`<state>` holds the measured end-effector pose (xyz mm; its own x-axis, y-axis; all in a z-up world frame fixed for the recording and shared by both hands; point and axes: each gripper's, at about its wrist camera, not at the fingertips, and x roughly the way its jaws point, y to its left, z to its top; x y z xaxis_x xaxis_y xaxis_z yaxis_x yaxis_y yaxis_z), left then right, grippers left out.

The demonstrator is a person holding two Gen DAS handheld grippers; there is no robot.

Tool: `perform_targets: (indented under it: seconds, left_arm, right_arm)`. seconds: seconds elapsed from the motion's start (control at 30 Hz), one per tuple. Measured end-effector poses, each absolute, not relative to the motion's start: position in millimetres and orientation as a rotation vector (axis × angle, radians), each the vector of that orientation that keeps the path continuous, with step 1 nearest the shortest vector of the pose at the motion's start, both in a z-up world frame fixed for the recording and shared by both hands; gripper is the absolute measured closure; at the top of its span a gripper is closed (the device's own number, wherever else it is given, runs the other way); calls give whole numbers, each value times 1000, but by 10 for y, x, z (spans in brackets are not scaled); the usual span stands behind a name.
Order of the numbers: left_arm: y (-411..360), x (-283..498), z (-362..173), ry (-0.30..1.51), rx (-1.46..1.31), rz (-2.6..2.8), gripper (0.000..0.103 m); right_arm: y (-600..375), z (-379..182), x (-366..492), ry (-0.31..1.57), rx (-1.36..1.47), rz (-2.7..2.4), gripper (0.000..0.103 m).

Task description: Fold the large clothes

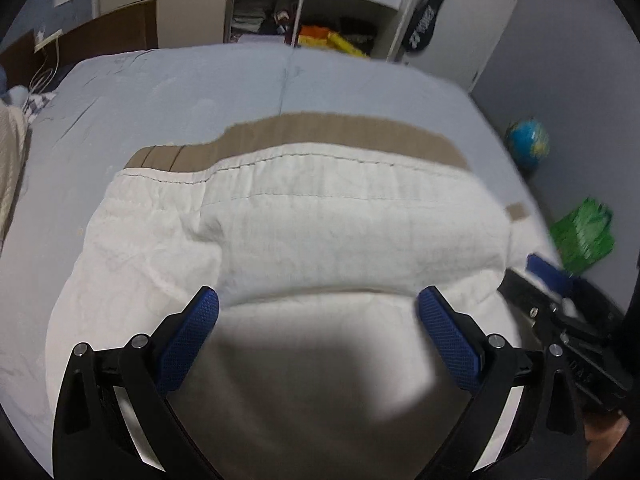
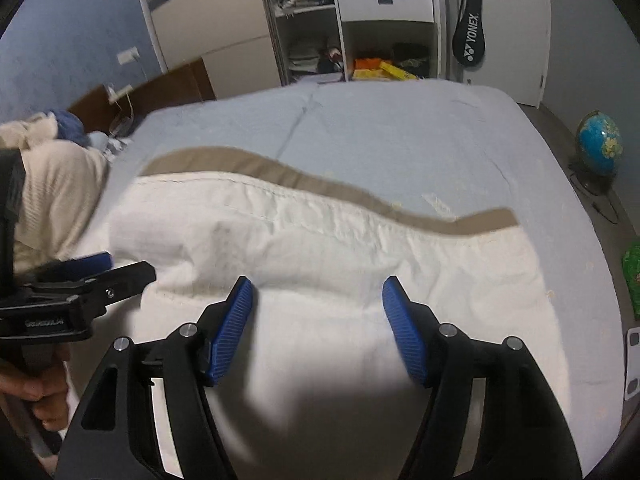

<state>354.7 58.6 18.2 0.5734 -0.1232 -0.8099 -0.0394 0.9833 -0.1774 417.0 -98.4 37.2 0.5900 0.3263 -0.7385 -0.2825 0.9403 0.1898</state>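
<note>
A large white garment (image 1: 304, 220) with a tan band (image 1: 328, 132) along its far edge lies spread on the bed; it also shows in the right wrist view (image 2: 340, 248) with the tan band (image 2: 304, 180). A fold ridge runs across it just past both sets of fingertips. My left gripper (image 1: 318, 300) is open and empty above the near part of the cloth. My right gripper (image 2: 318, 292) is open and empty over the cloth too. The left gripper also shows at the left edge of the right wrist view (image 2: 86, 276), and the right gripper at the right edge of the left wrist view (image 1: 560, 300).
The bed has a light blue sheet (image 2: 400, 128). A cream blanket (image 2: 52, 196) lies on its left side. A wardrobe with open shelves (image 2: 360, 32) stands behind. A globe (image 2: 598, 144) and a green bag (image 1: 584, 236) sit on the floor at right.
</note>
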Motion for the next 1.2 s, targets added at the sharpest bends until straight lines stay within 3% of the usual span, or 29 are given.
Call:
perform_targets:
  seconds: [0.33, 1.2]
  left_arm:
    - [649, 3662, -128, 956, -163, -85, 6]
    - [596, 3558, -687, 737, -176, -55, 5]
  right_arm:
    - [-991, -3, 4329, 876, 28, 358, 27]
    - [-897, -534, 4572, 824, 106, 363, 25]
